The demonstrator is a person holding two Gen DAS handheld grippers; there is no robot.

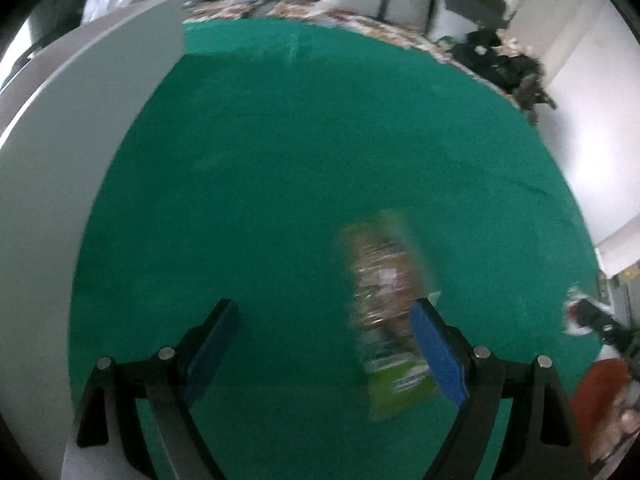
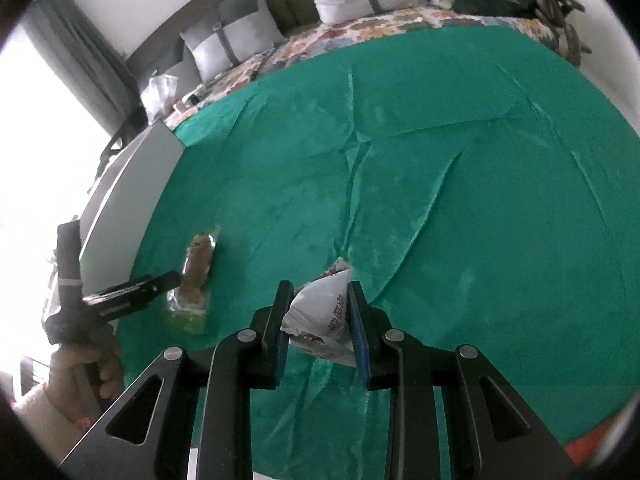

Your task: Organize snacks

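A crinkled white snack packet [image 2: 320, 312] is clamped by the right gripper [image 2: 320, 316] over wrinkled green cloth [image 2: 460, 200]. The left gripper [image 1: 324, 344] is spread wide beside a clear-wrapped, green-ended snack bar [image 1: 384, 312].

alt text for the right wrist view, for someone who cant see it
The right gripper is shut on a white snack packet above a green cloth. To its left, a green-and-clear snack pack lies on the cloth beside the left gripper, held in a hand.

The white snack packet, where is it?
In the right wrist view, the white snack packet sits pinched in the right gripper, above the green cloth.
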